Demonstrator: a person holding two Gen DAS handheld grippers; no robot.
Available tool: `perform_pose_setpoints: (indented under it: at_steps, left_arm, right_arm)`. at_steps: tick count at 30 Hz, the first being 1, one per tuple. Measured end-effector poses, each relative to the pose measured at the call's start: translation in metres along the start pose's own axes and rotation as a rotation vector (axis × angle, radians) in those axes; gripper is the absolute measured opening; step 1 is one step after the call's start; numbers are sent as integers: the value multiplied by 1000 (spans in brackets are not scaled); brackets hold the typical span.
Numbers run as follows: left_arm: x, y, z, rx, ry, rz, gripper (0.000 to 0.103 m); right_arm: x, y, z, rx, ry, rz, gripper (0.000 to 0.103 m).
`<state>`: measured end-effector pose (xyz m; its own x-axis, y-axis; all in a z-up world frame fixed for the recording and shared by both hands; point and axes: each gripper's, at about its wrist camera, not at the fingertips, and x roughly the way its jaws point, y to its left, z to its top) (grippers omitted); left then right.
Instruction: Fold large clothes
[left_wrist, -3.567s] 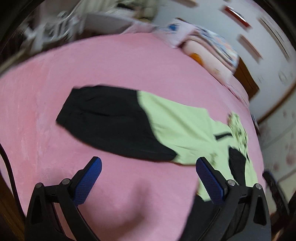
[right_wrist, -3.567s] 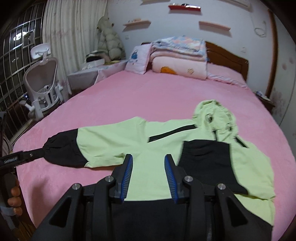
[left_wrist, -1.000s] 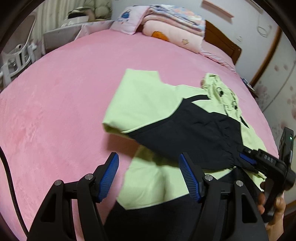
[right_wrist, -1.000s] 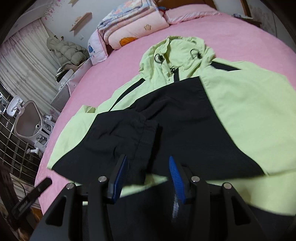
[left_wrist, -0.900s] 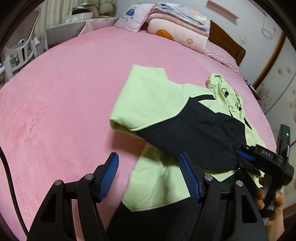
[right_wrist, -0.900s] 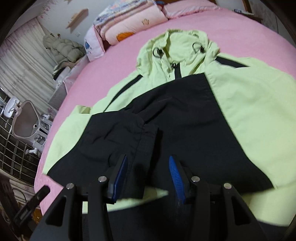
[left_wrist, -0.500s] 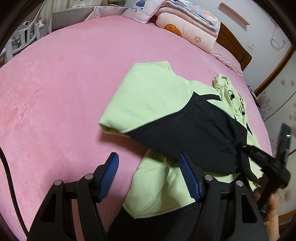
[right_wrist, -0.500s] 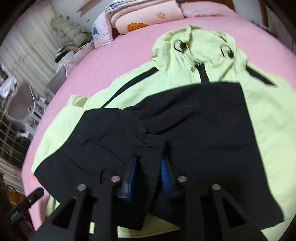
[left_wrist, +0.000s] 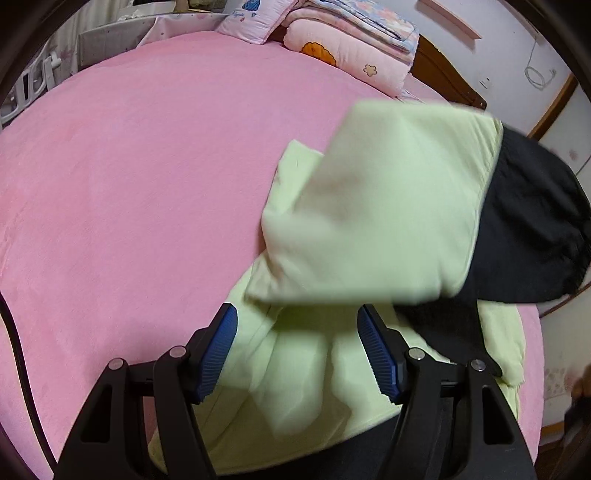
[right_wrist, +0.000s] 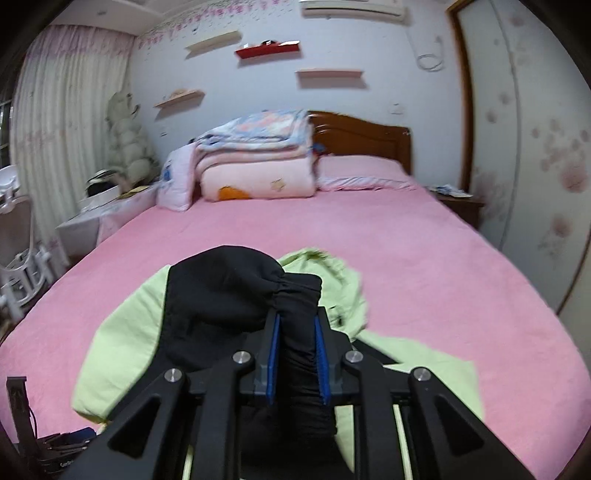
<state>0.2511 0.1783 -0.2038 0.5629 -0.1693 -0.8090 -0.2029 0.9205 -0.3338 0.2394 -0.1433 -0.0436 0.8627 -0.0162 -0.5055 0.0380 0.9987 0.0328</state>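
Observation:
A light green and black hooded jacket lies on the pink bed. My right gripper is shut on the black cuff of the jacket's sleeve and holds it lifted above the bed. In the left wrist view that sleeve hangs in the air, green with a black end. My left gripper is open and empty, low over the jacket's green body near the bed's front edge. The green hood lies beyond the cuff.
Folded blankets and pillows are stacked at the wooden headboard. A side table and a white chair stand left of the bed. A nightstand stands on the right.
My right gripper has closed on the black cuff and lifted the sleeve up off the jacket. The left gripper has moved closer over the jacket and stayed open.

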Motion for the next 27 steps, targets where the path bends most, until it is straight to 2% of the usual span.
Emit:
perform_pose_setpoints:
  at_steps: [4,7,10,13,18,21,24,27]
  left_arm:
    - [11,1,10,-30,1,83,66]
    - [15,13,16,-84,13,137,61]
    - [14,29,14,-153,12,148,61]
    - [19,38,13,-183,31,139,61]
    - [17,29,2,-139,49,133,61]
    - [16,20,-3,-91,50,138,61]
    - [21,17,-1,-72,57,150,61]
    - [23,17,0,-69,64,148,61]
  right_arm:
    - [11,-17,-8,8,59,-39,17]
    - [21,-27,-22,25,132,-42,17]
    - [31,-36,-38,37,202,-70,17]
    - [49,-46,-55,45,293,-134,17]
    - [89,-72,-93,37,439,-278,17]
    - [95,-85,-110,36,466,-346,17]
    - [94,-93,-121,50,488,-340,17]
    - [82,-97,-120,63,431,-327,17]
